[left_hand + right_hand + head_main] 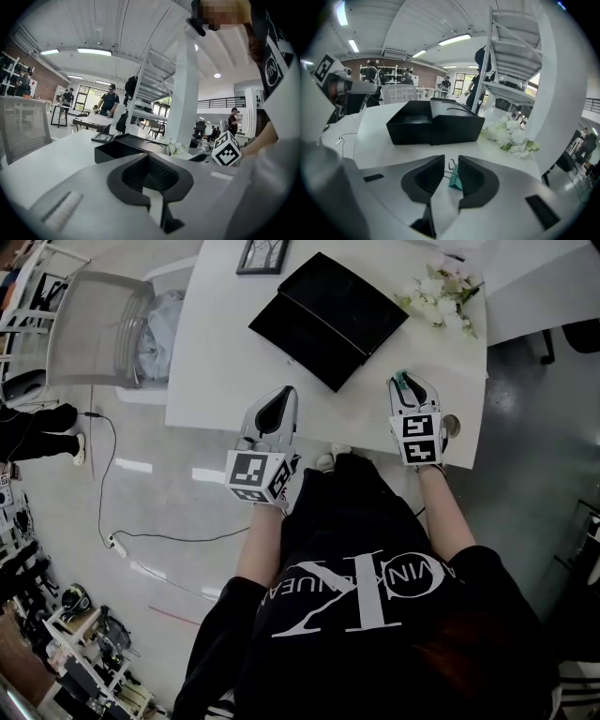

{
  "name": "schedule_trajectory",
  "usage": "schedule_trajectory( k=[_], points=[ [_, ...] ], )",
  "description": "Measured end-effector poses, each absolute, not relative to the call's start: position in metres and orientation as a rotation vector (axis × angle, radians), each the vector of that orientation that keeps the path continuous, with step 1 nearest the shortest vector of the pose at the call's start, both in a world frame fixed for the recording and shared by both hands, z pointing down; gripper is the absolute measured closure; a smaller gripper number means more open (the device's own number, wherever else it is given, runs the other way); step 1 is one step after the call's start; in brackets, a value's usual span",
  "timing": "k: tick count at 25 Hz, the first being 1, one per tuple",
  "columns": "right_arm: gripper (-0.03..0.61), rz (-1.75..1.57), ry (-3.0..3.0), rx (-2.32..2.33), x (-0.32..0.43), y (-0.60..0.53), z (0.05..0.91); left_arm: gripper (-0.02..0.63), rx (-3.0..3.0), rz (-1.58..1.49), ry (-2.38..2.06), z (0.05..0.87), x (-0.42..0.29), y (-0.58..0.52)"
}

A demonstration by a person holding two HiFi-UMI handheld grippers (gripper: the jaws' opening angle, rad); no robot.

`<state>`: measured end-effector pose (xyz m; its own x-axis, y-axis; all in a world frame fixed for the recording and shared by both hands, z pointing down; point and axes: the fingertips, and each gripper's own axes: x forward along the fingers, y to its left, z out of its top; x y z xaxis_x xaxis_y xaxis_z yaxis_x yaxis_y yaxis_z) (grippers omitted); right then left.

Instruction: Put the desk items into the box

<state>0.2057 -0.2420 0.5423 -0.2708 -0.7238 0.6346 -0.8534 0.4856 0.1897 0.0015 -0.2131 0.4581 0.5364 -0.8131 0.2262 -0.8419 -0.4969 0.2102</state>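
Observation:
An open black box (328,320) (431,124) (126,150) lies on the white table (216,362), straight ahead of both grippers. My right gripper (409,381) (451,161) hovers near the table's front right edge, shut on a small teal binder clip (454,180) (401,381) whose wire handle points forward. Just off the front edge, my left gripper (274,399) (149,157) is shut with nothing between its pads. From here the inside of the box looks dark.
White flowers (441,292) (511,136) lie at the table's right, beyond the right gripper. A small picture frame (261,256) (102,138) sits at the far edge behind the box. A mesh chair (98,329) stands left of the table; cables run on the floor.

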Motion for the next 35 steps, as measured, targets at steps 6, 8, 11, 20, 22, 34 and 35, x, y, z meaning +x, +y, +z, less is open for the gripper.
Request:
schedule_trajectory(
  k=[6, 8, 11, 20, 22, 34, 35],
  points=[
    [0.526, 0.208, -2.042, 1.290, 0.205, -0.243, 0.542, 0.603, 2.473, 0.142, -1.370, 0.460, 0.004, -0.213],
    [0.526, 0.181, -2.031, 1.288, 0.206, -0.243, 0.541, 0.603, 2.472, 0.145, -1.369, 0.461, 0.005, -0.213],
    [0.526, 0.172, -2.028, 1.291, 0.209, -0.243, 0.541, 0.603, 2.475, 0.149, -1.370, 0.460, 0.007, -0.213],
    [0.552, 0.105, -2.035, 1.288, 0.212, -0.242, 0.531, 0.603, 2.484, 0.150, -1.378, 0.456, 0.011, -0.213],
    [0.558, 0.105, -2.042, 1.292, 0.213, -0.242, 0.530, 0.603, 2.486, 0.147, -1.380, 0.455, 0.012, -0.214],
    [0.560, 0.039, -2.184, 1.285, 0.193, -0.247, 0.488, 0.603, 2.485, 0.127, -1.420, 0.447, 0.013, -0.219],
    [0.560, 0.035, -2.201, 1.282, 0.189, -0.248, 0.483, 0.603, 2.486, 0.126, -1.426, 0.445, 0.013, -0.220]
  ],
)
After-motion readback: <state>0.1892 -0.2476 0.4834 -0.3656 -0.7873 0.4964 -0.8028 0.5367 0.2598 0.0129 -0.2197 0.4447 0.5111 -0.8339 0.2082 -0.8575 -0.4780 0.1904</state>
